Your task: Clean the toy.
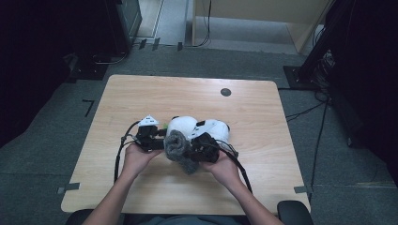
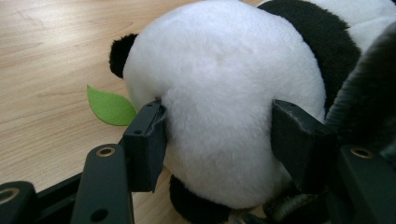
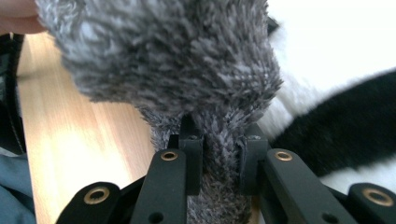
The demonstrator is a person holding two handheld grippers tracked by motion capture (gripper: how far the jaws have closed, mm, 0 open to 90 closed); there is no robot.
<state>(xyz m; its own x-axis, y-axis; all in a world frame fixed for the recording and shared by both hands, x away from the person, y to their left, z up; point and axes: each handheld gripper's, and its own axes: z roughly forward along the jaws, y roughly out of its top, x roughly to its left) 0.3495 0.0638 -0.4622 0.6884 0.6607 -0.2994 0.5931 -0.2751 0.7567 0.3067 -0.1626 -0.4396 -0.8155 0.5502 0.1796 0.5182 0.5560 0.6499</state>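
Two-handed now, near the front of the table (image 1: 141,93). Squeezing the soft white head of the panda toy (image 2: 219,70) between the half-closed jaws of the left gripper (image 2: 219,126) and holding it steady mid-table. Pinching the end of a fuzzy grey cap (image 3: 177,56) tight in the nearly closed jaws of the right gripper (image 3: 219,140), right up against the panda. Looking like dressing the toy. Next, probably lifting the cap over the head and tugging it down gently. Farther off, peeking out beside the head: a green leaf (image 2: 109,106).

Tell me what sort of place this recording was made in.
Probably a lab or recording workspace: a light wooden table on grey carpet, black equipment racks with trailing cables, and tape marks on the floor.
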